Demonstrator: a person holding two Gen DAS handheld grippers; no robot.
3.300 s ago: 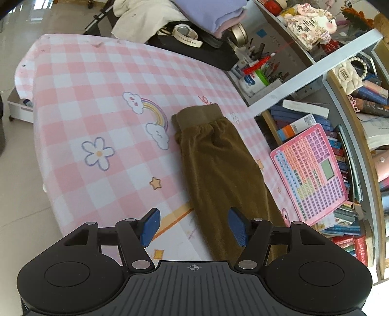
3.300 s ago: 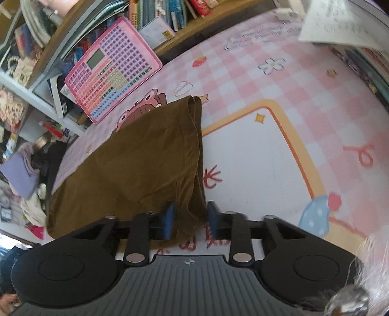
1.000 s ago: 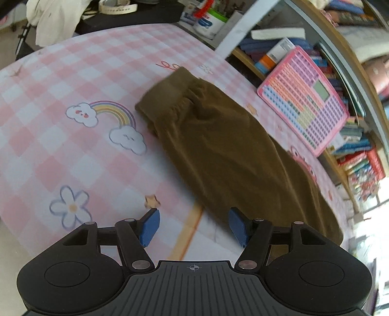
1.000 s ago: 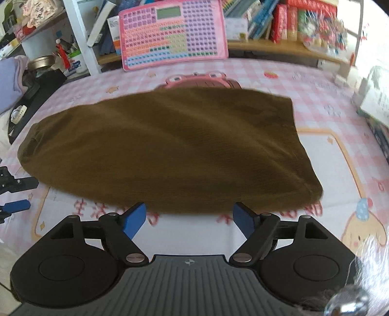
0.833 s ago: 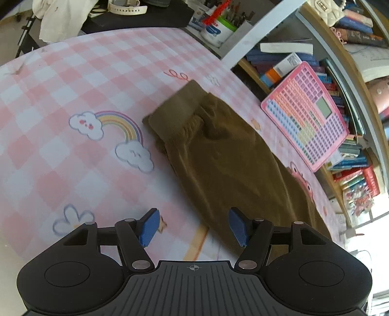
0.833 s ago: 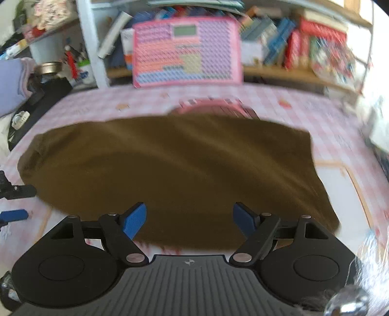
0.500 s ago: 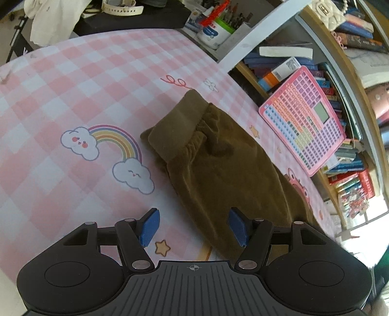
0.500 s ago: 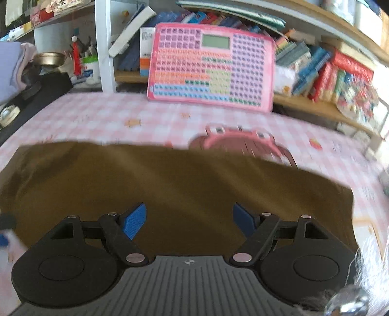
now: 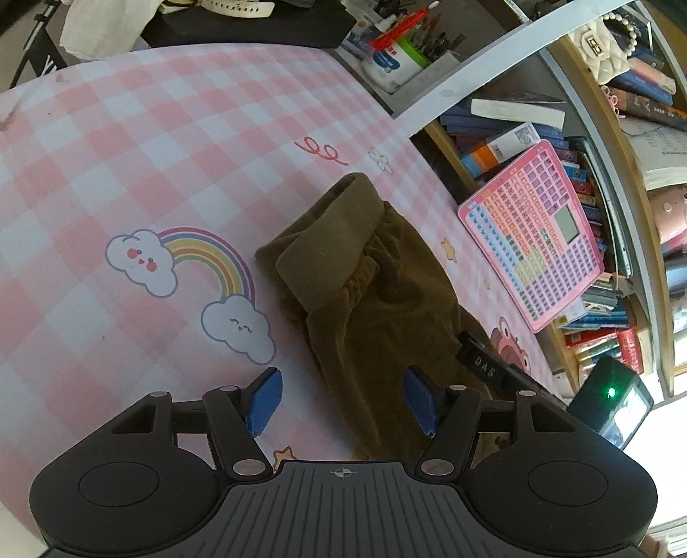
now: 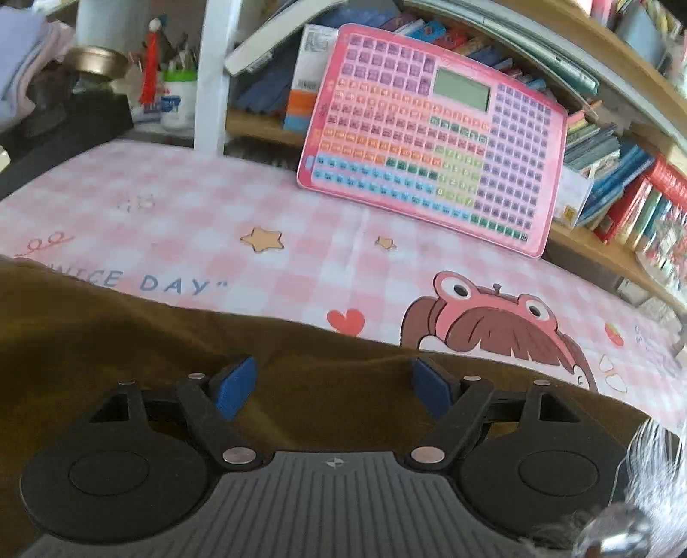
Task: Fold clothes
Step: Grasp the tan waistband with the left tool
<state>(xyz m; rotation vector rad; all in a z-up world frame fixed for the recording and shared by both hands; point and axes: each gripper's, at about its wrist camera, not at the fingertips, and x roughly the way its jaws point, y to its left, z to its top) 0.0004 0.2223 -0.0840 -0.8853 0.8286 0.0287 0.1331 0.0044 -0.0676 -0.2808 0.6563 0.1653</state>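
Brown trousers [image 9: 378, 300] lie folded lengthwise on the pink checked cloth [image 9: 129, 150], their ribbed waistband [image 9: 330, 244] toward the far end. My left gripper [image 9: 342, 401] is open above the trousers' near edge, holding nothing. My right gripper [image 10: 332, 384] is open, low over the middle of the brown trousers [image 10: 129, 343], with cloth between and under its fingers but not pinched. The right gripper's body [image 9: 485, 365] shows in the left wrist view, resting on the trousers.
A pink toy keyboard tablet [image 10: 433, 137] leans against a bookshelf [image 10: 609, 171] along the table's far side; it also shows in the left wrist view [image 9: 536, 231]. A pen cup [image 9: 395, 60] and a black box [image 9: 240, 21] stand at the far end.
The right gripper let go of the trousers, opened, then dropped low over the cloth's middle. The left gripper moved closer toward the waistband and stayed open.
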